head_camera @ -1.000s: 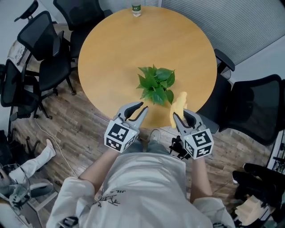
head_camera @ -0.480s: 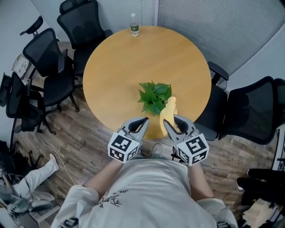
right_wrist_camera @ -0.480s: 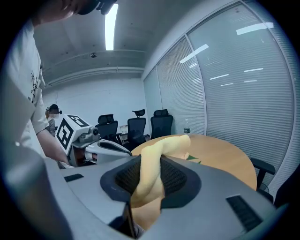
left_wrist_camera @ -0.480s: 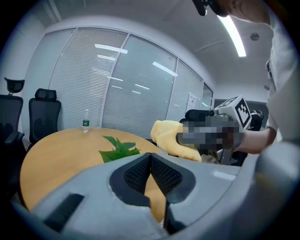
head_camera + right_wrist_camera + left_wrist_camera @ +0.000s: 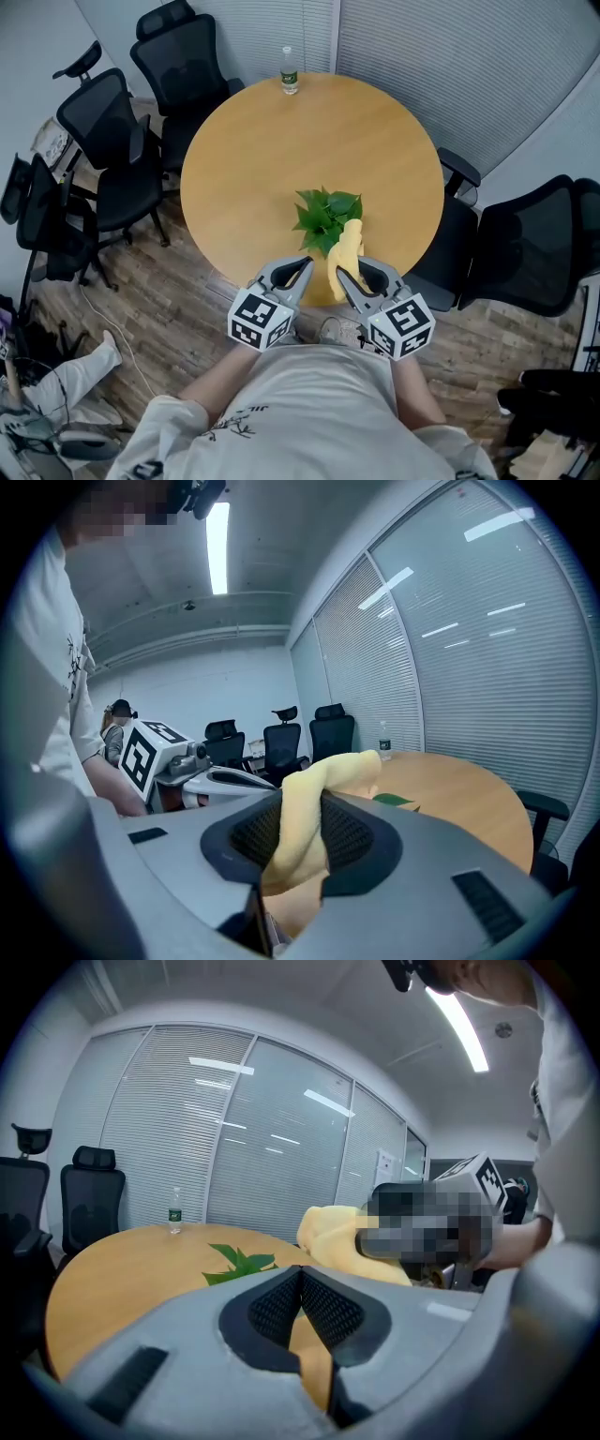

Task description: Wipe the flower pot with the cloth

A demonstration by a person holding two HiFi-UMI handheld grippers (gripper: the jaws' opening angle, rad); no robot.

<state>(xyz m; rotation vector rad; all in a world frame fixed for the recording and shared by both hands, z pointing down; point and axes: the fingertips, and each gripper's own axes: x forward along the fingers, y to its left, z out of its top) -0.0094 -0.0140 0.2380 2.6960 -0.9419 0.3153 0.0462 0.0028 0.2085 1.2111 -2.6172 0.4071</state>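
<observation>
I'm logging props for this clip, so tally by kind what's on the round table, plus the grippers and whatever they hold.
leafy plant: 1
water bottle: 1
yellow cloth: 1, clamped in the right hand-held gripper
hand-held gripper: 2, left shut and empty, right
Total: 5
</observation>
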